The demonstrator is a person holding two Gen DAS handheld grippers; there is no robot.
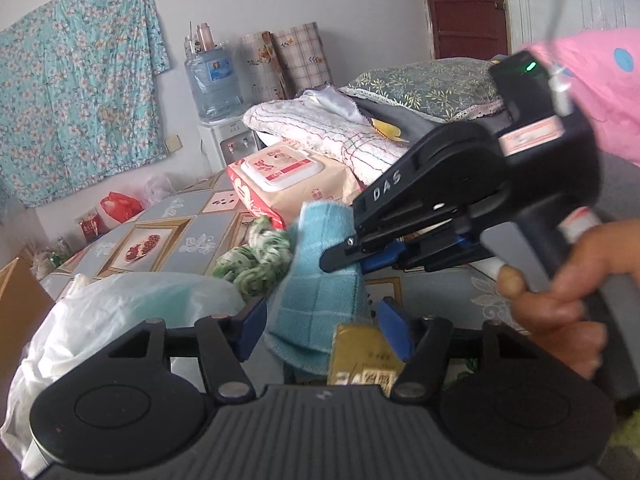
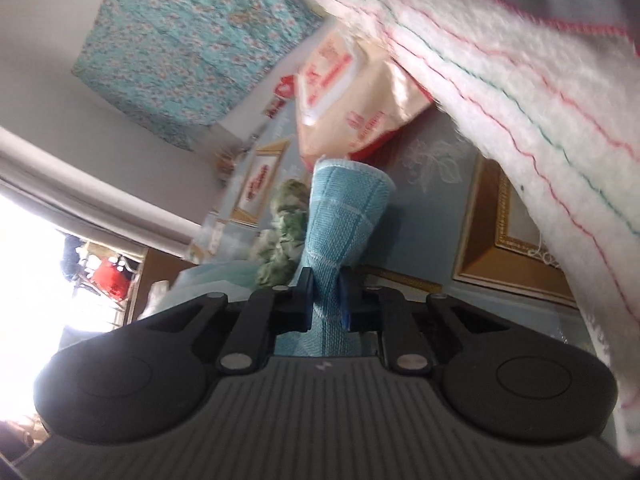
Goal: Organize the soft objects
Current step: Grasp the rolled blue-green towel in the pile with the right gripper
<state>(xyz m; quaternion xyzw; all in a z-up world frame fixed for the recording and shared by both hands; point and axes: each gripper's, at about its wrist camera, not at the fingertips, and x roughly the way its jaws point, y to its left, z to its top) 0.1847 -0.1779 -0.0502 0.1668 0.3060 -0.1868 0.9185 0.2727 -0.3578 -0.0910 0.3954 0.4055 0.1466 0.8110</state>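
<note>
**Blue cloth pinched by the right gripper, left gripper spread around its lower end**

The right gripper (image 2: 326, 298) has its two blue pads pressed together on a light blue checked cloth (image 2: 344, 216), which bunches narrow at the pinch and fans out wider beyond it. Seen from the left wrist camera, the same right gripper (image 1: 344, 258) comes in from the right side, held by a person's hand (image 1: 568, 296) below a pink sleeve (image 1: 592, 88), and its tips bite the cloth (image 1: 320, 280) at mid-height.

The left gripper (image 1: 326, 330) has its fingers apart. The cloth's lower end hangs between the blue pads, along with a gold-coloured packet (image 1: 366, 354) just beside the right-hand pad; neither pad visibly presses on the cloth.

Relative to the cloth: a green and white knotted bundle (image 1: 256, 258) lies just to its left on the patterned table cover (image 1: 180, 216); a pack of wet wipes (image 1: 288, 184) sits just behind it; a white plastic bag (image 1: 120, 312) lies further left, near the left gripper's body. Behind the wipes and to the right, a white towel with coloured stripes (image 1: 328, 132) is piled under a flowered pillow (image 1: 424, 84).
</note>
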